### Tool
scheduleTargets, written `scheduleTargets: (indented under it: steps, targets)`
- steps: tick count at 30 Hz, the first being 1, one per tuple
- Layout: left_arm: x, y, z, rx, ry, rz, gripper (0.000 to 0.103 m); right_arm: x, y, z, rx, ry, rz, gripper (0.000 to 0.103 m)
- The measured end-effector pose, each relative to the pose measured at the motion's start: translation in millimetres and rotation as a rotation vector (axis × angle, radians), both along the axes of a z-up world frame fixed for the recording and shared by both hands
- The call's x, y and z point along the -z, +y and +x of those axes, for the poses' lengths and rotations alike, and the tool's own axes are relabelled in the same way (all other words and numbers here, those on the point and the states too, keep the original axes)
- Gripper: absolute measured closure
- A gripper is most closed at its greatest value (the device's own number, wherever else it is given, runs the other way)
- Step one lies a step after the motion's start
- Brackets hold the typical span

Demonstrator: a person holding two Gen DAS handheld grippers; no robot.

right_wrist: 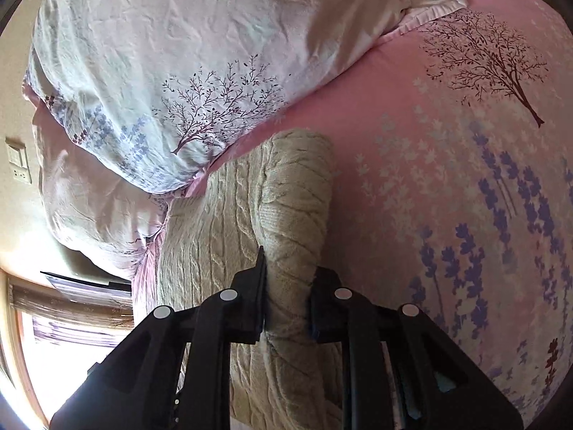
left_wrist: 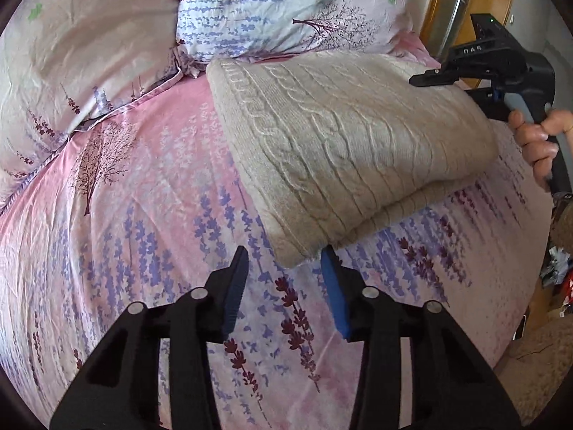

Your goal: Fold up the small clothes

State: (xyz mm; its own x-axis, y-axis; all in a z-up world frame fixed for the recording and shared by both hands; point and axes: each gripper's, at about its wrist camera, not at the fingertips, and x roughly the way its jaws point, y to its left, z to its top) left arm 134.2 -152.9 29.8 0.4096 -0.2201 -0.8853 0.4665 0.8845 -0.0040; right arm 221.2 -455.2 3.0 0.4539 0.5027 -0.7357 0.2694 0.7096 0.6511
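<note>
**Inspector:** Left wrist view first. The left gripper hangs with its jaws spread wide and nothing between them. The near corner of the sweater lies just ahead of the fingertips, close by the right-hand pad, apart from the left-hand one. The bedsheet runs under and to the left of the fingers; two pillows sit far ahead.

**Clerk:** And the garment's condition?

**Inspector:** A cream cable-knit, lying doubled on the sheet, with a second layer showing along its near edge. Ahead and to the right of the left gripper, the right gripper reaches in over the sweater's far side, a hand on its handle.

**Clerk:** Right wrist view?

**Inspector:** The right gripper is closed partway onto a thick roll of the sweater, both pads pressing the knit. The rest of the sweater spreads to the left of the fingers; a pillow lies ahead and left, bare sheet to the right.

**Clerk:** Step in hand?

**Inspector:** In my judgement, a late fold: the right side holds a gathered edge, the left stands free. Next, the left would need to close on the near corner so both ends travel together, keeping the layers from slipping.
</note>
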Motion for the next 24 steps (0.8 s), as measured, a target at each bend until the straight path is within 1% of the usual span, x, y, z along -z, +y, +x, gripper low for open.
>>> scheduleTargets:
  steps: [1,4,6,8,9,13,14,15,19,20,21,22,23,24]
  targets:
    - [2,0,2,-0.017,0.003,0.008,0.069,-2,-4,-4,-0.004,0.001,0.001,0.083]
    - [0,14,10,-0.107,0.024,-0.082,0.069,-5,-5,-13,-0.019,0.011,0.001,0.080]
    - [-5,24,12,-0.163,0.013,-0.147,0.069,-6,-6,-22,-0.035,0.022,-0.003,0.073]
    - [-9,32,12,-0.212,0.006,-0.194,0.070,-5,-6,-33,-0.050,0.030,-0.014,0.069]
    - [-10,35,13,-0.230,0.005,-0.215,0.070,-5,-5,-38,-0.055,0.031,-0.015,0.069]
    - [-14,36,8,-0.256,-0.008,-0.235,0.069,-3,-5,-58,-0.059,0.020,-0.008,0.069]
    - [-13,37,8,-0.266,-0.005,-0.239,0.069,-4,-3,-61,-0.066,0.007,-0.011,0.074]
    - [-12,38,8,-0.280,-0.002,-0.245,0.069,-6,0,-63,-0.076,-0.013,-0.015,0.091]
    - [-6,51,8,-0.373,0.033,-0.286,0.069,-30,14,-67,-0.102,-0.126,-0.041,0.092]
    - [-3,54,9,-0.397,0.046,-0.294,0.069,-34,19,-68,-0.113,-0.136,-0.079,0.092]
    - [0,56,8,-0.417,0.059,-0.299,0.069,-33,23,-68,-0.119,-0.124,-0.136,0.092]
    - [3,57,9,-0.432,0.069,-0.306,0.069,-27,24,-68,-0.122,-0.092,-0.195,0.092]
    - [4,58,9,-0.443,0.069,-0.315,0.069,-16,23,-67,-0.113,-0.052,-0.213,0.092]
    - [4,57,9,-0.448,0.068,-0.315,0.069,-3,18,-68,-0.089,-0.016,-0.185,0.092]
